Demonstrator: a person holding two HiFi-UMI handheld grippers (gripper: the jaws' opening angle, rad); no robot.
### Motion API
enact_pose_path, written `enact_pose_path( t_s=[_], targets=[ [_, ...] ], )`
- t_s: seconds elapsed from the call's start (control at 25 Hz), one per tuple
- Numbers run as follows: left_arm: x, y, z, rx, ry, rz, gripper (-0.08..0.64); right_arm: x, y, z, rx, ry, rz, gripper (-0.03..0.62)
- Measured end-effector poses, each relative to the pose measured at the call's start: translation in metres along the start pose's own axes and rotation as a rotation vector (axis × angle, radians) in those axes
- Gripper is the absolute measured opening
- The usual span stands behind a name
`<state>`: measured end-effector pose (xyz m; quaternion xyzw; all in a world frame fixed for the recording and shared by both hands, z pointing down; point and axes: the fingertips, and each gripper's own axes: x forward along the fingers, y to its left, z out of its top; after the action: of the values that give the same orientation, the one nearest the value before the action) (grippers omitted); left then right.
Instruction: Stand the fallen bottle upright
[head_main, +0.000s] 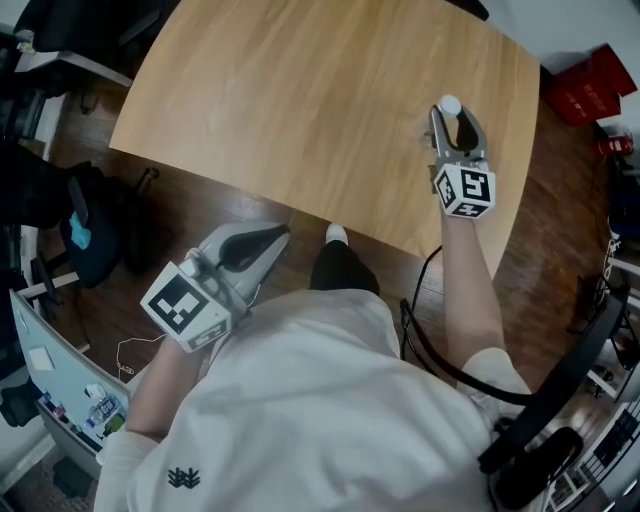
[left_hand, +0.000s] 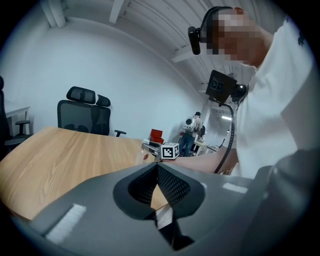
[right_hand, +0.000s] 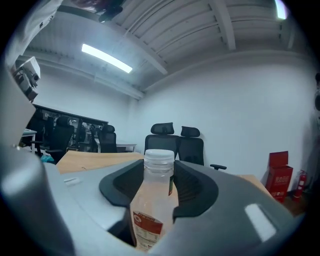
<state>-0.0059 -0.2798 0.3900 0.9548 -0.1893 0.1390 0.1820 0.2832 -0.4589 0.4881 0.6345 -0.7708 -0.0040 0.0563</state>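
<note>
A clear plastic bottle (right_hand: 152, 210) with a white cap (head_main: 449, 104) and a red label stands upright between the pads of my right gripper (head_main: 452, 118), which is shut on its upper body. In the head view this is over the right part of the wooden table (head_main: 300, 110). The left gripper view shows the same bottle (left_hand: 140, 155) upright beside the right gripper's marker cube (left_hand: 170, 150). Whether the bottle's base touches the wood I cannot tell. My left gripper (head_main: 272, 238) hangs off the table's near edge, close to the person's body. Its pads (left_hand: 167, 186) meet with nothing between them.
Black office chairs (right_hand: 175, 142) stand behind the table's far side. Red boxes (head_main: 590, 85) and a fire extinguisher (head_main: 615, 145) are on the floor at the right. A dark bag (head_main: 95, 235) lies on the floor at the left. A black cable (head_main: 425, 345) hangs by the person's right arm.
</note>
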Motion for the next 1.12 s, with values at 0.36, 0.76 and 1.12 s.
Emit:
enact_pose_path(
  t_s=[0.36, 0.76, 1.12],
  targets=[
    [-0.033, -0.011, -0.01, 0.054, -0.083, 0.006, 0.0, -0.001, -0.012, -0.001, -0.007, 0.042, -0.026, 0.291],
    [-0.123, -0.056, -0.043, 0.099, -0.157, -0.002, 0.0, -0.134, 0.038, 0.08, 0.079, -0.039, -0.133, 0.36],
    [-0.163, -0.11, -0.076, 0.124, -0.138, -0.125, 0.0, -0.33, 0.192, 0.097, 0.094, 0.103, -0.021, 0.36]
  ],
)
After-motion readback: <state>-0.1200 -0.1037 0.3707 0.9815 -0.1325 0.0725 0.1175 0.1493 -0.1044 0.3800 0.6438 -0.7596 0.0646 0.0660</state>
